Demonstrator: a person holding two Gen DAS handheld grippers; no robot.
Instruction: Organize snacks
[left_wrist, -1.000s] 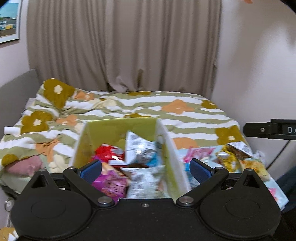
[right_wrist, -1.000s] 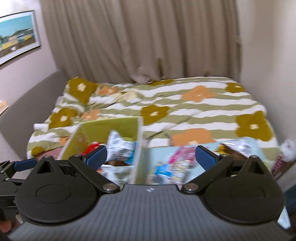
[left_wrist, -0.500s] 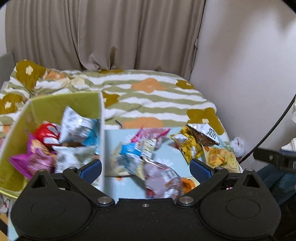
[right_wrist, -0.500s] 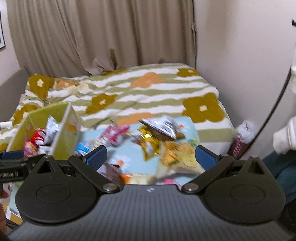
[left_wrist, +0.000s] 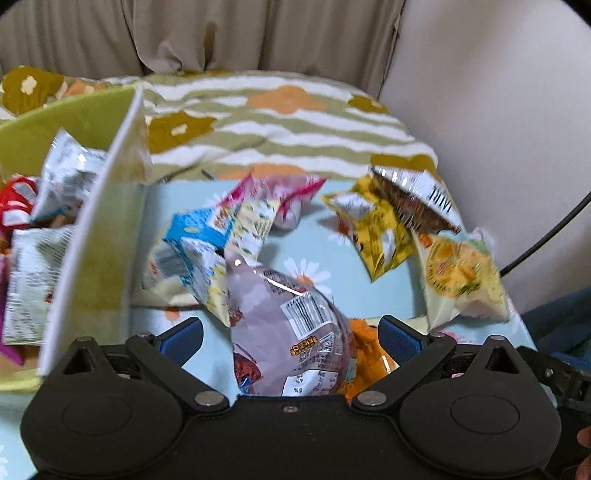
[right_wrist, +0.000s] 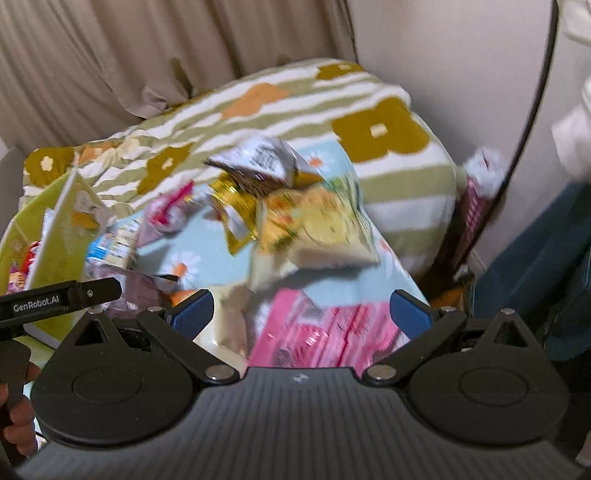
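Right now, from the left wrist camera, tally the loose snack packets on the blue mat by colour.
pink packet: 1
blue-and-white packet: 1 (blurred, could be more)
purple packet: 1
orange packet: 1 (mostly hidden)
yellow packet: 1
brown-and-silver packet: 1
pale green packet: 1
Total: 7

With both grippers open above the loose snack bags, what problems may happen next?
1. The open left gripper hovers over the glossy mauve snack bag, which overlaps the blue-and-white packet; a grasp may lift both.
2. The green storage box already looks full, so added bags may spill out.
3. The pink packet under the open right gripper may slip.
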